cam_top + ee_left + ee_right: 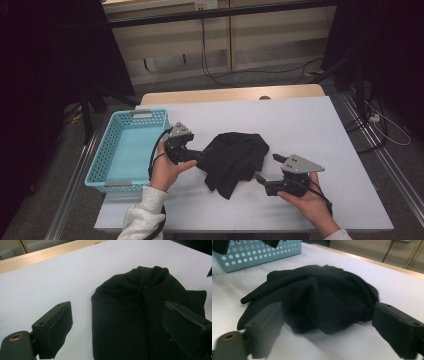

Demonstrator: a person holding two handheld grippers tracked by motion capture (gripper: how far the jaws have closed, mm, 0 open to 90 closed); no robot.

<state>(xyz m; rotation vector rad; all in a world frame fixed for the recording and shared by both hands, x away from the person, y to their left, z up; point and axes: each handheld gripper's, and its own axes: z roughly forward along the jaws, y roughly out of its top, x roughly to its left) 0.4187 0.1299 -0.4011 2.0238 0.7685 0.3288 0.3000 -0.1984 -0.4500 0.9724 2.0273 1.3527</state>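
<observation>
While the turquoise perforated basket (pixel 127 150) sits at the table's left edge, my left gripper (pixel 200 157) just right of it stands with jaws spread, their tips at the left edge of the crumpled black cloth (pixel 235 160) mid-table. Right of the cloth, my right gripper (pixel 264 169) points at it, jaws apart, gripping nothing.

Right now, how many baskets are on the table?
1. The blue basket sits at the table's left edge, beside the left hand-held gripper, apart from the black cloth. Nothing seems to hide another.
</observation>
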